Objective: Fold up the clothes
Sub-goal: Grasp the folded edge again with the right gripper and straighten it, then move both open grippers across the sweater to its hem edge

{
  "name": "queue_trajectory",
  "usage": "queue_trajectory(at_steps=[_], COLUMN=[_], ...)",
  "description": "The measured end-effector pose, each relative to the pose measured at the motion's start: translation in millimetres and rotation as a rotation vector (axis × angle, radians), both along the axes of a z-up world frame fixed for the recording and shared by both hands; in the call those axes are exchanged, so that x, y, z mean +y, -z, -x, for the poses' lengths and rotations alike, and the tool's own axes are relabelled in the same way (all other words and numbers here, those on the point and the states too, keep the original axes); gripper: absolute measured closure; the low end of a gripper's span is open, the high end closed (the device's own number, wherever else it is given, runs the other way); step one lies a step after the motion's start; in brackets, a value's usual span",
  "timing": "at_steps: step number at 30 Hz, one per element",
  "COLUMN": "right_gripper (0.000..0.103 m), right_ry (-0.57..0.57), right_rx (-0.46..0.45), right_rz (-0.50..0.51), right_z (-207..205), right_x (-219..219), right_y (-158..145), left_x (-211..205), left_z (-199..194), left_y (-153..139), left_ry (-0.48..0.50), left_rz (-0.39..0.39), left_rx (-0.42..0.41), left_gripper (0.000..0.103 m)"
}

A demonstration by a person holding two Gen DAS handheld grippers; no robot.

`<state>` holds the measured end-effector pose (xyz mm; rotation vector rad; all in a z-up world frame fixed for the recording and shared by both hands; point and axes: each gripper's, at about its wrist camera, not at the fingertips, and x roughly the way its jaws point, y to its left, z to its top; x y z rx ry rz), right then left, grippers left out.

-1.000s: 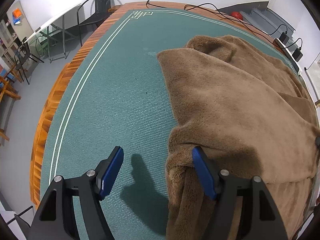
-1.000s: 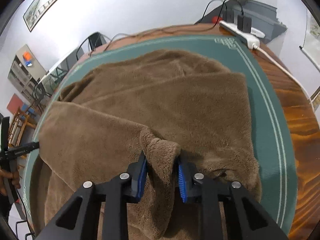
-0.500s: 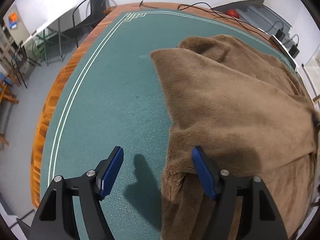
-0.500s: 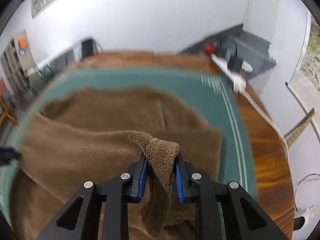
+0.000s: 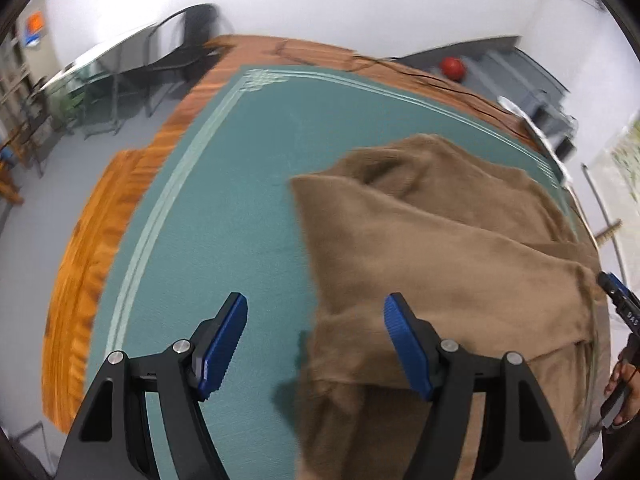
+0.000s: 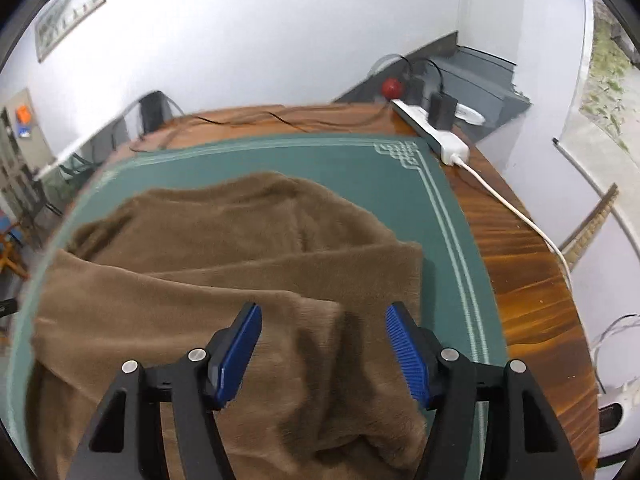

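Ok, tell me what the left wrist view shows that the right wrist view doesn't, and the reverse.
Left wrist only: the open left gripper over the garment's left edge, plus a hand at the far right. Right wrist only: the right gripper, whose jaws have just opened, empty above the cloth, and a white power strip. Both: the brown garment, green mat, wooden table, red ball.

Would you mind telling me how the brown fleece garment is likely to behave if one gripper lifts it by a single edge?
The brown fleece garment lies in soft folds and drapes over the green mat's near edge, so it would probably sag limply. Its thick pile suggests some weight and decent grip for ribbed pads. Layers would likely slide apart, since nothing pins them.
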<state>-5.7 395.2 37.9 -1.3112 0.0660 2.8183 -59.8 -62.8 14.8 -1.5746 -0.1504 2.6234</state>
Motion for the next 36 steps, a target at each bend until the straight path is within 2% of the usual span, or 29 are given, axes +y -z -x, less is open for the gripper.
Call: queue_trajectory(at_steps=[3,6,10,14,19,22,25,30,32,36], right_gripper=[0.036,0.036,0.036,0.036,0.036,0.036,0.036,0.036,0.034,0.033], right_ry=[-0.086,-0.151,-0.194,-0.233,-0.213,-0.193,-0.219,-0.243,-0.233,-0.231], right_rx=[-0.019,-0.068,-0.166,-0.182,-0.210,-0.171,-0.140,-0.208,-0.232,-0.230], right_rz=[0.022,0.022,0.004,-0.037,-0.079,-0.088,-0.053,-0.057,-0.025,-0.016], right_z=[-5,-6,-6,-10,-6,-9,-14,-13,-12,-12], right_x=[-22,-41,-52,-53,-61,-68,-81,-97,-92,-91], right_y=[1,17,46,62,56,41,32,54,67,70], left_x=[29,50,53,50,53,61,73,76,77,78], left_z=[5,10,15,16,9,2,-3,-8,-8,-8], left_y=[8,22,42,51,32,26,32,49,52,49], left_ry=[0.081,0.132,0.147,0.142,0.139,0.178,0.219,0.243,0.249,0.250], left_rz=[0.002,0.037,0.073,0.065,0.044,0.026,0.026,0.059,0.059,0.062], left_rx=[-0.008,-0.034,-0.073,-0.093,-0.050,-0.030,-0.039,-0.070,-0.066,-0.074], left_gripper=[0.028,0.028,0.028,0.024,0.023,0.023,0.023,0.024,0.023,0.023])
